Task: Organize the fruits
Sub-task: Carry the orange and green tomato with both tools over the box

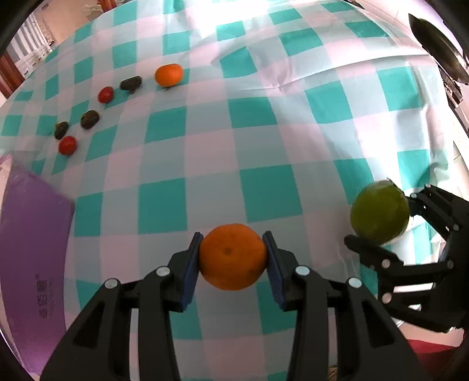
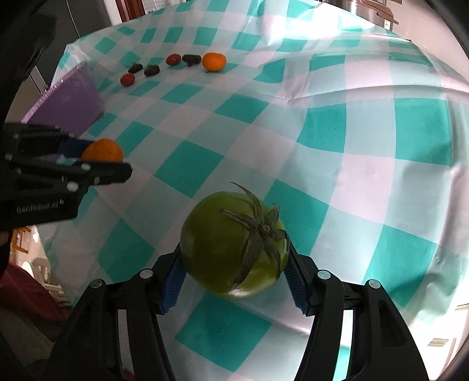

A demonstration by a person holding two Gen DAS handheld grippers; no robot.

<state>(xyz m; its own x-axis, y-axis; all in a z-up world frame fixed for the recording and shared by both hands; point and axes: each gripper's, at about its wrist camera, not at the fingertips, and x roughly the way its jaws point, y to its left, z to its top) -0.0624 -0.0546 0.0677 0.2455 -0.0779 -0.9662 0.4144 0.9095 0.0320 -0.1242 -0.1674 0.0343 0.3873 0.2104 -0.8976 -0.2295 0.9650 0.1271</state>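
A small orange mandarin (image 1: 233, 256), round and dimpled with a faint mark on its skin, sits low in the middle of the left wrist view, lifted above the teal-and-white checked tablecloth (image 1: 263, 140). The green tomato (image 2: 234, 244) is bigger, glossy, with a dry star-shaped calyx on its upper right, and fills the lower middle of the right wrist view.

In the upper left of both views a loose row of fruit lies on the cloth: a second mandarin (image 1: 169, 75), two red cherry tomatoes (image 1: 105, 94) (image 1: 67, 145) and three dark, wrinkled fruits (image 1: 131, 83) (image 1: 89, 119) (image 1: 61, 129). A purple board (image 1: 32, 249) lies at the left edge.

Only the right wrist view shows the tomato's calyx and a metal pot (image 2: 372, 10) at the top right; in the left wrist view the tomato is a blurred green ball at the right edge.

The left gripper (image 1: 233, 260) is closed narrowly, its blue pads pressing both sides of the mandarin. The right gripper (image 2: 234, 263) stands wider, its pads clamped on the tomato's flanks.
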